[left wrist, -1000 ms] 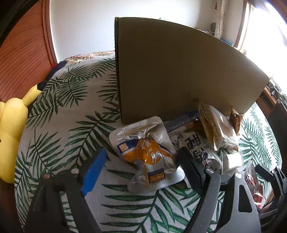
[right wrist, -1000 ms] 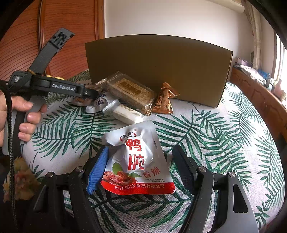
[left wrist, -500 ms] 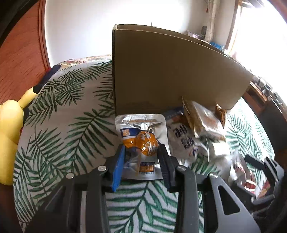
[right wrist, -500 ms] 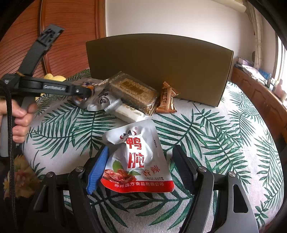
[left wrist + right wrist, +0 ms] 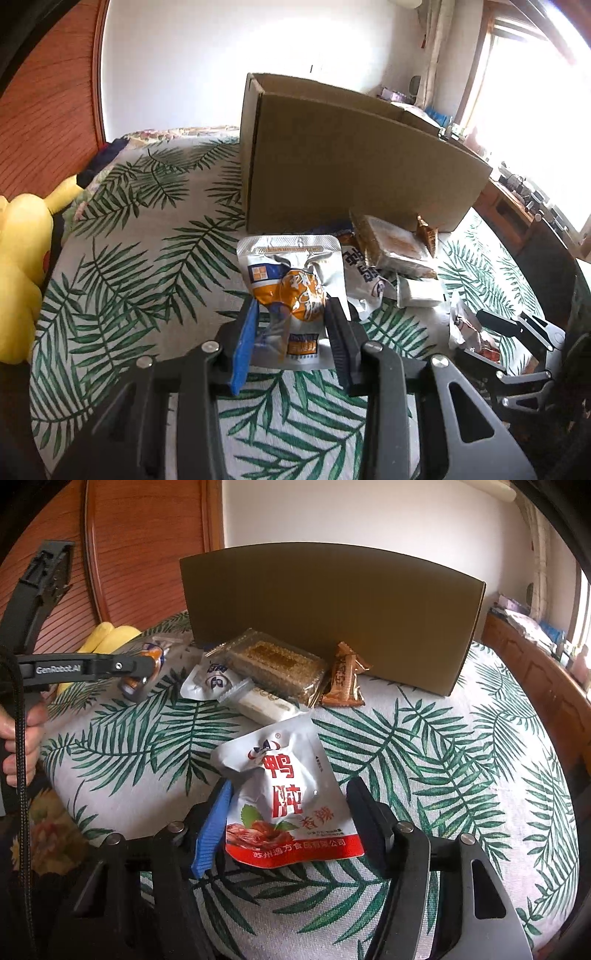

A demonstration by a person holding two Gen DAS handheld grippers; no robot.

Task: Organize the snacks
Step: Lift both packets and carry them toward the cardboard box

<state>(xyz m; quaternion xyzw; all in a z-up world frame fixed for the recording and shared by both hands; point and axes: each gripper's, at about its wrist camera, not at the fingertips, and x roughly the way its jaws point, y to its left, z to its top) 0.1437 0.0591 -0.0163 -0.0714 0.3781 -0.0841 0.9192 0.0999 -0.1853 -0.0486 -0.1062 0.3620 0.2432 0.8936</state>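
Observation:
My left gripper [image 5: 293, 314] is shut on a silver pouch with orange print [image 5: 291, 280], held just above the leaf-print bedcover [image 5: 129, 258]. In the right wrist view that left gripper [image 5: 147, 666] grips the same pouch [image 5: 135, 690] at the left. My right gripper [image 5: 286, 797] straddles a white-and-red pouch [image 5: 288, 786] lying flat on the cover; its jaws are closing, and a gap still shows at the right finger. An open cardboard box [image 5: 351, 166] [image 5: 332, 609] stands behind the snack pile.
Against the box lie a clear tray of brown cake [image 5: 273, 664], a brown wrapped bar [image 5: 343, 679], a white-and-blue pouch [image 5: 214, 675] and a white bar [image 5: 266, 703]. A yellow plush toy [image 5: 18, 258] sits at the left edge. A person's hand [image 5: 22, 738] holds the left gripper.
The left gripper closed on the silver pouch and drew back and up with it. The right gripper's jaws narrowed around the white-and-red pouch, which stayed put.

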